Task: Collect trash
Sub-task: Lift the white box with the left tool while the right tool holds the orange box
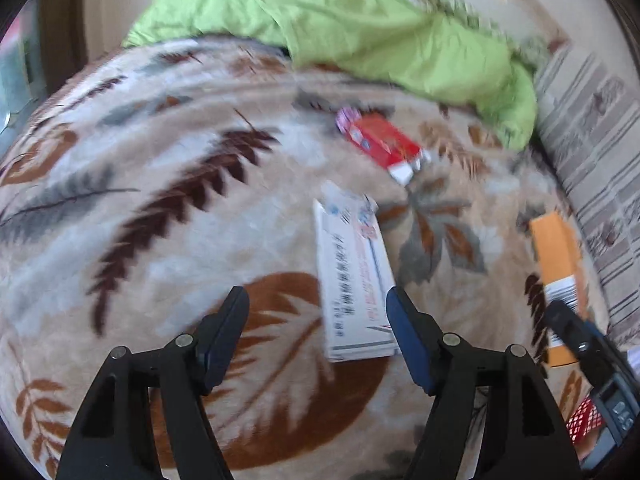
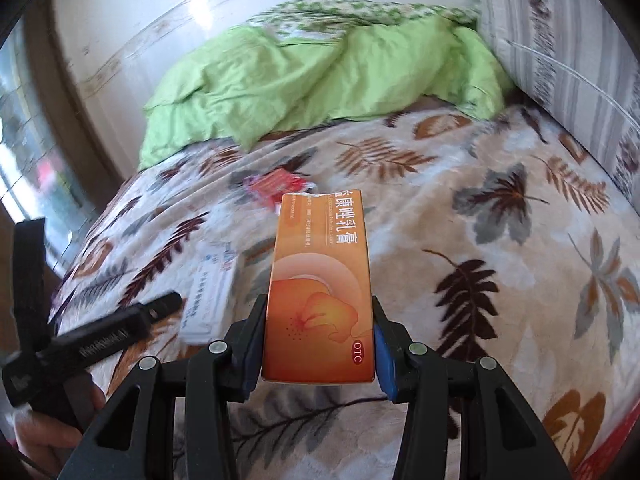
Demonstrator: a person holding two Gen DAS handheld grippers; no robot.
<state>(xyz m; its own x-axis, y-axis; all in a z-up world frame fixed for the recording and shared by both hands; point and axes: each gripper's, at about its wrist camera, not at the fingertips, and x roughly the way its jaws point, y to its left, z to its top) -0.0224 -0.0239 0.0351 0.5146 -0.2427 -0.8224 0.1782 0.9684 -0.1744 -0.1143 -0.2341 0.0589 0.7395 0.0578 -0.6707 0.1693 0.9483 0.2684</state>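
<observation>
My right gripper [image 2: 320, 312] is shut on an orange medicine box [image 2: 320, 280] and holds it above the leaf-patterned blanket [image 2: 480, 220]. The same box shows at the right of the left wrist view [image 1: 560, 264]. My left gripper [image 1: 318, 300] is open and empty above the blanket, with a white medicine box [image 1: 354, 276] lying just ahead between its fingers, nearer the right one. That white box also shows in the right wrist view [image 2: 210, 292]. A red packet [image 1: 384, 144] lies farther off on the blanket and shows in the right wrist view too [image 2: 276, 188].
A crumpled green duvet [image 1: 360, 24] lies at the far end of the bed. A striped pillow [image 2: 568, 72] stands along the right side. A wall [image 2: 160, 20] and a window [image 2: 20, 140] lie beyond. A red mesh item [image 1: 584, 420] shows at the lower right.
</observation>
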